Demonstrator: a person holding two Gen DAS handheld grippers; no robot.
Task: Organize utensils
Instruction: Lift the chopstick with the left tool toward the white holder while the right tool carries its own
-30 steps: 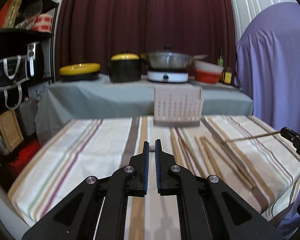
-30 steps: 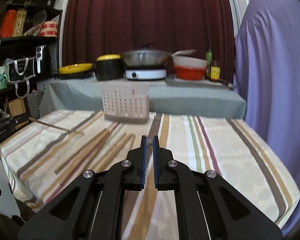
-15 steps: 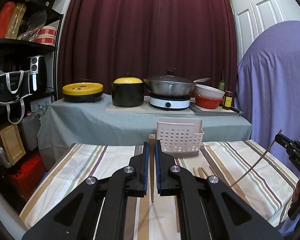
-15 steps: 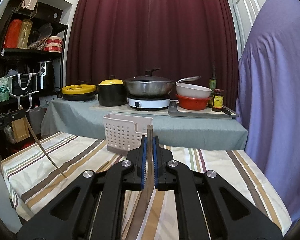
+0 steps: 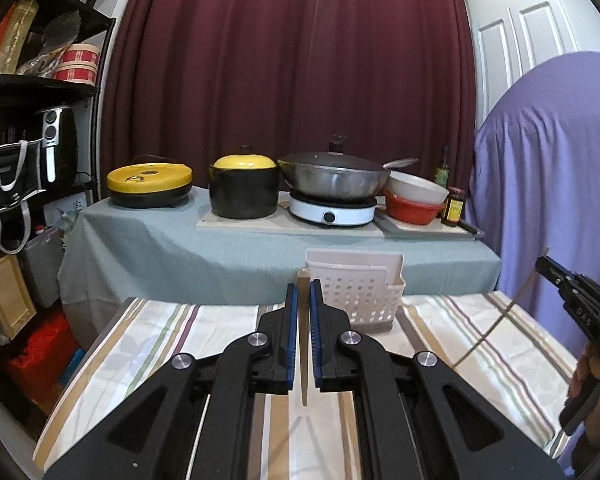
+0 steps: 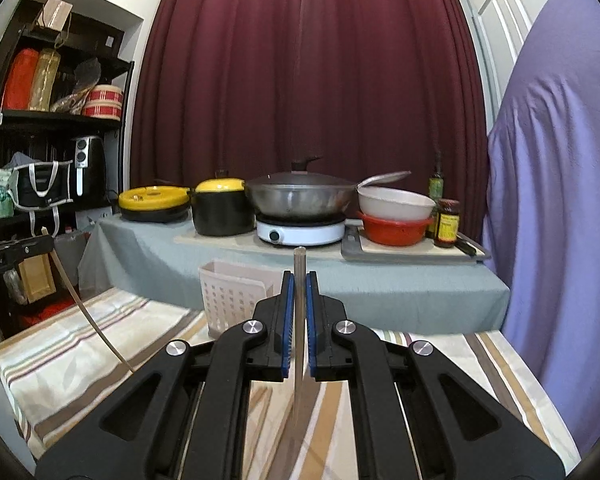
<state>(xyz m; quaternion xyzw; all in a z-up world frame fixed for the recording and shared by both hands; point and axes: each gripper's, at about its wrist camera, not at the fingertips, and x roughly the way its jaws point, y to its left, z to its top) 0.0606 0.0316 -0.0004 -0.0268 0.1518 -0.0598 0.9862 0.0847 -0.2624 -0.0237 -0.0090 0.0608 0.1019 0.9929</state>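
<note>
Both chopsticks are now carried clear of the striped tablecloth. The left gripper is closed narrow on a wooden chopstick, held near upright, its top showing above the fingertips and its thin end hanging below them. The right gripper is likewise pinched on a second chopstick, also near vertical. In the left view the right gripper is seen at the right edge, its stick slanting down toward the cloth.

Against the frame a second ago: both claws were then low over the table, clamping sticks that lay flat, with further chopsticks spread on the cloth. Half a second ago the lift was under way. Now both cameras are raised and levelled, more of the maroon curtain and cookware on the far table is taken in, and the loose sticks are no longer in view.

The white perforated holder stands at the far edge of the near table, just beyond the left fingertips; in the right view it sits slightly left of the claw.

Judgement: pick-up is done; insertion into the holder is still to come, and each tip needs aligning over the opening.
</note>
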